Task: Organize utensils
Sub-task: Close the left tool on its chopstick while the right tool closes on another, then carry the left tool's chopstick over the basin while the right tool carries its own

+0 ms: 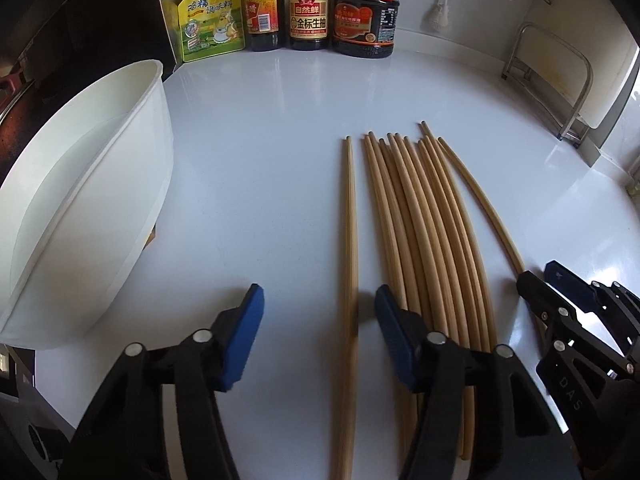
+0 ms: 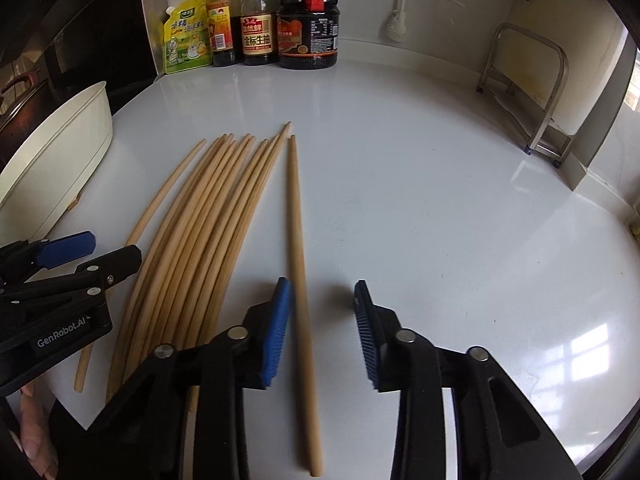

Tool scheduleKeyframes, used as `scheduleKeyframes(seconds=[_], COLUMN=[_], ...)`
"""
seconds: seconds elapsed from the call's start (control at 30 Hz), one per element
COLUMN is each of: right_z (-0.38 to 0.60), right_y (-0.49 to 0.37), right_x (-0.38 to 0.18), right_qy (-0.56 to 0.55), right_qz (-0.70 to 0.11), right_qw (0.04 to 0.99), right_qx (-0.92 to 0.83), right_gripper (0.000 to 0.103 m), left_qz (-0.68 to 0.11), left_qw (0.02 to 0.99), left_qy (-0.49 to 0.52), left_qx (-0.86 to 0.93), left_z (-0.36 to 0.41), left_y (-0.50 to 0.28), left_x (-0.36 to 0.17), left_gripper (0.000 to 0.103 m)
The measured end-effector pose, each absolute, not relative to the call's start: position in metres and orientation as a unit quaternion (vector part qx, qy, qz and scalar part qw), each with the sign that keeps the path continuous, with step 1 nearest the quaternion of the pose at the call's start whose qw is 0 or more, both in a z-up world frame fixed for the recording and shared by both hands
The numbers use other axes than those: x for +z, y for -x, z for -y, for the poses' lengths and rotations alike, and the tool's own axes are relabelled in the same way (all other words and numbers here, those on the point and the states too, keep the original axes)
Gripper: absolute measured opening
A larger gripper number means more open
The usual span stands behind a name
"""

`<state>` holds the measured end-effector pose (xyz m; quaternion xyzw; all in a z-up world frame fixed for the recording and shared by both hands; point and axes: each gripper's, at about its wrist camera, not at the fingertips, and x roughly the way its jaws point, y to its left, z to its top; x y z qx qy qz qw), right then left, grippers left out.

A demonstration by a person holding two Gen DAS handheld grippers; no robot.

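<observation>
A shiny white tabletop [image 1: 260, 128] holds a row of wooden chopsticks [image 1: 424, 220], a white tub [image 1: 92, 208], three dark sauce bottles [image 1: 308, 8], a yellow pouch [image 1: 210, 16] and maybe a metal rack [image 1: 560, 80].

3 sauce bottles [image 1: 308, 4], a yellow pouch [image 1: 210, 16], possibly a brush [image 1: 438, 16], metal rack [image 1: 560, 80].

White glossy countertop [image 2: 440, 200]: window light is being reflected at its right edge. Pale wall [image 1: 460, 0]: a white brush [image 1: 438, 12] is being hung against it. Metal rack [image 2: 532, 92]: being kept at the right corner. Dark stove area [image 1: 60, 40]: being left in shadow at left.
</observation>
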<state>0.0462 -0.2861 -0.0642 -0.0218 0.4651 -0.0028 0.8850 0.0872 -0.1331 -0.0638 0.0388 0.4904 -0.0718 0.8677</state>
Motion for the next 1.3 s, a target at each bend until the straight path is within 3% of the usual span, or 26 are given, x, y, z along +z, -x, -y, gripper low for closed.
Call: scheduleKeyframes(seconds=[0.07, 0.1, 0.53, 0.83, 1.3], right_z=[0.28, 0.278, 0.295, 0.274, 0.152], right_y=[-0.046, -0.046, -0.026, -0.01, -0.066], right_x=[-0.064, -0.063, -0.054, -0.015, 0.04], right_qy=[0.035, 0.04, -0.071, -0.109, -0.087], right_qz=[-0.467, -0.468, -0.458, -0.424, -0.381], right_qw=[0.884, 0.883, 0.886, 0.899, 0.912], right_qx=[0.003, 0.005, 0.01, 0.027, 0.121], right_gripper=[0.007, 0.007, 0.006, 0.006, 0.006], left_qz=[-0.493, -0.496, -0.505, -0.476, -0.392], left_qw=[0.866, 0.863, 0.855, 0.867, 0.916], left_qy=[-0.038, -0.036, -0.016, 0.007, 0.029], left_qx=[-0.079, -0.084, -0.118, -0.148, -0.081], left_z=[0.134, 0.134, 0.124, 0.103, -0.03], left_y=[-0.087, -0.087, -0.075, -0.059, -0.077], left_x=[-0.062, -0.062, -0.052, -0.006, 0.067], left_gripper=[0.014, 0.007, 0.007, 0.007, 0.007])
